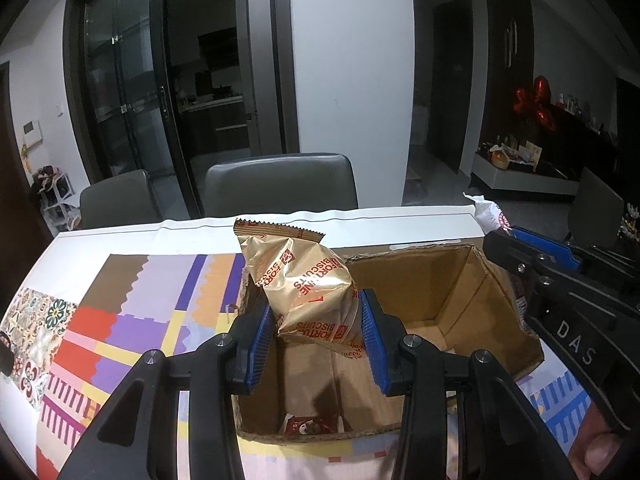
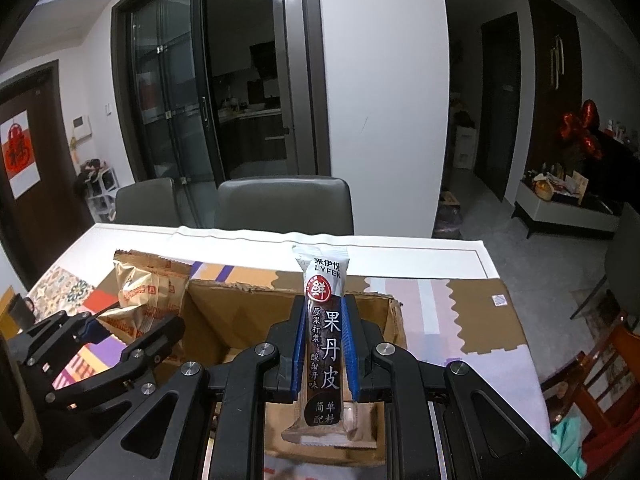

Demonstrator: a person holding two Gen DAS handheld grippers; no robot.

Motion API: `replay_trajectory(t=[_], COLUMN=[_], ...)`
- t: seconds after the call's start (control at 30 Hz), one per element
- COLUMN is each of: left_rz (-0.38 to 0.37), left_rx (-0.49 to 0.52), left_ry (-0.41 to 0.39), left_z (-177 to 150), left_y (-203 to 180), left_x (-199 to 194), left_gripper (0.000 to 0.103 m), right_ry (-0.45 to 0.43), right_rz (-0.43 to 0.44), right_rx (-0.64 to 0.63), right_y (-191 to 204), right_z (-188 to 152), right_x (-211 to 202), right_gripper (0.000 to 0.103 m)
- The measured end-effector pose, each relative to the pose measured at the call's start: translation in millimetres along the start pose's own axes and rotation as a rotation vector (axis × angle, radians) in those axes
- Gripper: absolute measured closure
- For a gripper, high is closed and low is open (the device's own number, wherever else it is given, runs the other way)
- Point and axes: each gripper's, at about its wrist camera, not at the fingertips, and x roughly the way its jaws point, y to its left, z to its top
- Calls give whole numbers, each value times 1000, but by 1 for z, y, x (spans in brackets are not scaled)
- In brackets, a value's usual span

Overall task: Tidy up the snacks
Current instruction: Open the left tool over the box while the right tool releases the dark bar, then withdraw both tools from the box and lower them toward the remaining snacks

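My left gripper (image 1: pixel 318 330) is shut on a gold Fortune Biscuits packet (image 1: pixel 304 280) and holds it upright above the left part of an open cardboard box (image 1: pixel 496 304). A small red snack packet (image 1: pixel 308 426) lies on the box floor. My right gripper (image 2: pixel 324 346) is shut on a long grey-and-white fruit-leather stick packet (image 2: pixel 326 344), upright over the same box (image 2: pixel 216 320). The right gripper shows in the left wrist view (image 1: pixel 560 280) at the box's right side. The left gripper (image 2: pixel 100 332) and the gold packet (image 2: pixel 146 300) show at the left in the right wrist view.
The box stands on a table with a colourful patterned cloth (image 1: pixel 132 320). Two grey chairs (image 1: pixel 280 184) stand at the far edge. A wooden chair (image 2: pixel 600 372) is at the right. A flat cardboard flap (image 2: pixel 480 316) lies right of the box.
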Motion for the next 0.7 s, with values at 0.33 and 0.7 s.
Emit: replay_trajectory(t=[0.33,0.7], left_rz=[40,87], left_rx=[1,-20], left_ry=[-18,-49], left_z=[-2,-7], left_y=[4,11], left_x=[-6,-31], left_gripper=[33,14], right_ry=[-24,-79], right_rz=[-33,-68], right_rx=[1,14], right_y=[-2,-8], right_z=[3,6], right_x=[1,-26], right_gripper=[48,27])
